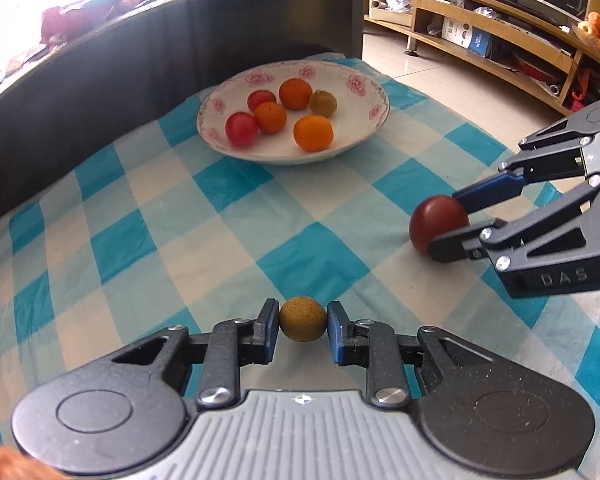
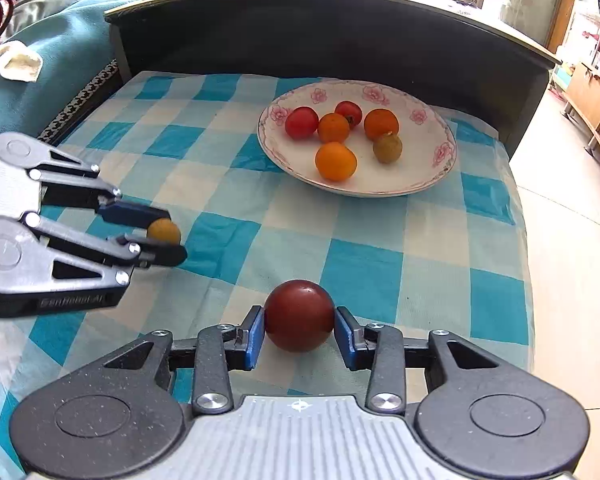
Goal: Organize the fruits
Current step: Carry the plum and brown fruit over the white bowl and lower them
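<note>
Closed on a small brown fruit (image 1: pixel 302 319), the left gripper (image 1: pixel 302 326) pinches it. Right gripper (image 2: pixel 299 330) clamps a dark red tomato (image 2: pixel 299 315); the bowl (image 2: pixel 432 184) lies at one o'clock.

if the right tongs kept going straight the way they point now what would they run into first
Probably the floral plate, near its front rim, though depth is hard to judge. The right tongs already grip the dark red fruit, and only bare checkered cloth lies between.

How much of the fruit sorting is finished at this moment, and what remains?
Done: six fruits already lie in the flowered bowl. In hand: the left gripper has its fingers around a small brownish-yellow fruit, and the right gripper around a dark red tomato. Left: carrying both to the bowl; no other loose fruit shows on the checkered cloth.
</note>
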Tool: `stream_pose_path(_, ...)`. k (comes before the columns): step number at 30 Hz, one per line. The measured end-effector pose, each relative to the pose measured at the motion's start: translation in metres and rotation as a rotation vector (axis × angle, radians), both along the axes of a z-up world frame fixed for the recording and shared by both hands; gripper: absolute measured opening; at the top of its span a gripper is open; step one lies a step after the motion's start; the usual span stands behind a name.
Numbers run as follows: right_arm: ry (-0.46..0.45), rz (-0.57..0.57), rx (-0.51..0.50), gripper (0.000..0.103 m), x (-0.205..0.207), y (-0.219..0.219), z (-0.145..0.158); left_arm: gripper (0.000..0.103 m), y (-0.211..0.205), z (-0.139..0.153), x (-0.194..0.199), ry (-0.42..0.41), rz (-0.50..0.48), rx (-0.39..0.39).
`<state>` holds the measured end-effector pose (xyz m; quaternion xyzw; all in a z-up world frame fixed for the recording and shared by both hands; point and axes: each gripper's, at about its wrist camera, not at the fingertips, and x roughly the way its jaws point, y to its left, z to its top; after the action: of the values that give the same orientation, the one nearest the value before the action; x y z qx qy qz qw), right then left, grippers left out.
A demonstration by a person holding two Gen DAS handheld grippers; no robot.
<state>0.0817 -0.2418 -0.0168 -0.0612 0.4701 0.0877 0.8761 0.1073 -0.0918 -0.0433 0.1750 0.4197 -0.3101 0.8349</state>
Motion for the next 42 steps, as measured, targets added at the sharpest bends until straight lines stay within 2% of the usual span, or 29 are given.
stream_pose_path(3,-0.010,-0.001,0.010,0.034,0.002,-0.001,0.000,0.035,0.001,-0.005,-0.002,0.002,0.007,0.009)
stream_pose_path(10,-0.001,0.011,0.025,0.034,0.012,0.003,-0.005,0.036,0.008,-0.007,0.001,0.018,0.011,-0.024)
stream_pose_path(17,0.038,-0.005,0.069,0.033,0.019,0.001,-0.010,0.036,0.009,-0.008,0.000,0.016,0.003,-0.026)
stream_pose_path(28,0.043,-0.004,0.060,0.032,0.022,0.005,-0.009,0.036,0.010,-0.007,-0.003,0.011,0.001,-0.001)
stream_pose_path(42,0.044,0.010,0.033,0.032,0.023,0.009,-0.007,0.035,0.010,-0.004,0.000,0.014,0.017,-0.006)
